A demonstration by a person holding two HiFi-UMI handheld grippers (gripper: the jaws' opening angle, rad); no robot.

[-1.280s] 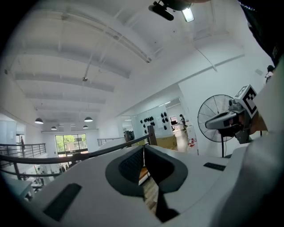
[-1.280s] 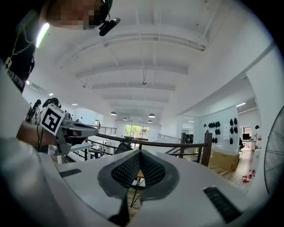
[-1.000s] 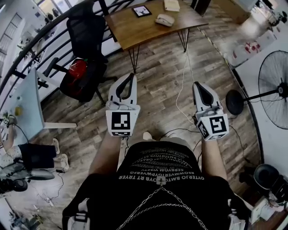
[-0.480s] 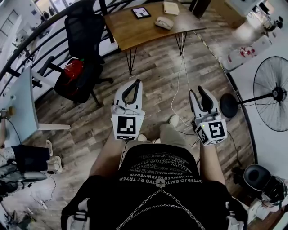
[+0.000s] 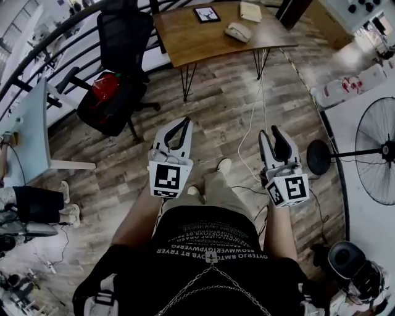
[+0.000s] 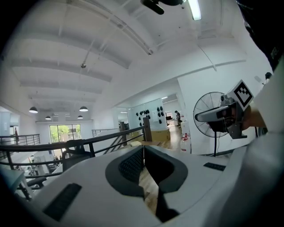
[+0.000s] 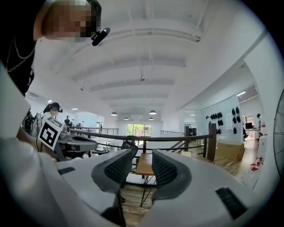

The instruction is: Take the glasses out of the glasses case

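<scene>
A pale rounded glasses case (image 5: 237, 31) lies on the wooden table (image 5: 197, 46) far ahead, well beyond both grippers. No glasses show. My left gripper (image 5: 183, 121) is held in the air over the floor, its jaws shut with the tips touching and nothing in them; its own view shows the left gripper (image 6: 143, 149) closed the same way. My right gripper (image 5: 272, 132) hangs level with it, its jaws opening with nothing between them. In its own view the right gripper (image 7: 143, 160) frames the table (image 7: 144, 167) in the gap.
A black office chair with a red bag (image 5: 114, 92) stands left of the table. A floor fan (image 5: 376, 154) is at the right and a white cable (image 5: 253, 123) runs across the wood floor. A dark tablet (image 5: 207, 13) and a cream object (image 5: 250, 11) also lie on the table.
The right gripper's jaws went from shut to apart. Both grippers sank a little, and the person stepped forward. The left gripper stayed shut.
</scene>
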